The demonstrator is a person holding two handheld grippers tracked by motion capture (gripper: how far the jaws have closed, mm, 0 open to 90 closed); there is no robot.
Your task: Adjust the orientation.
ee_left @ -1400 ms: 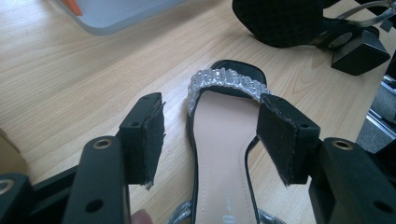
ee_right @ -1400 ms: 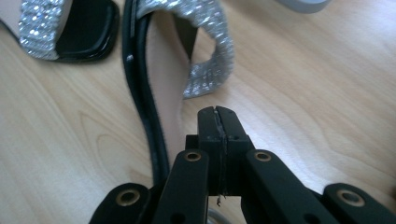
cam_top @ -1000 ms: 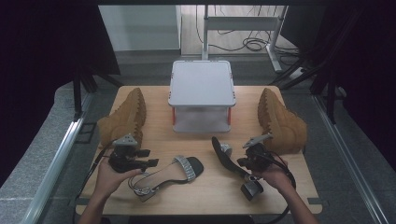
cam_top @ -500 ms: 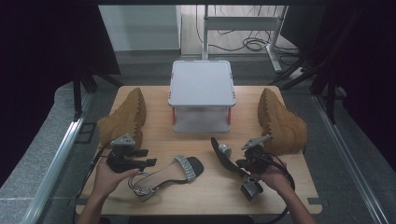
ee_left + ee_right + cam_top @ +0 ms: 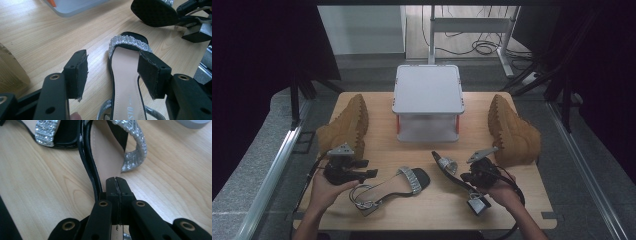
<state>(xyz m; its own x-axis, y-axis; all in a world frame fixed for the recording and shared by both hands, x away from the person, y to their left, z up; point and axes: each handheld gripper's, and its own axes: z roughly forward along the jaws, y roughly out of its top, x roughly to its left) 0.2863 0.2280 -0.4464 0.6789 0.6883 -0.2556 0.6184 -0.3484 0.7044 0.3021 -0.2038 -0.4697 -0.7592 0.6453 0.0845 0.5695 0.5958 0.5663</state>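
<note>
The right-hand sandal, a black heeled one with a glittering silver strap, is held tilted on its edge above the wooden table, near its front right part, and is clamped at a thin part of its side by the fully clenched right gripper. Because so little of the shoe is pinched, it could be swung or slipped out of the pads if it is lifted or turned quickly, and its block heel could be knocked against the table. The matching sandal is seen lying flat just beside it, with the left gripper released, its jaws spread and nothing between the pads. The insole could be pushed away rather than grasped if the jaws are closed off-centre. The two tan boots and the grey shoe rack are placed well apart from both.
</note>
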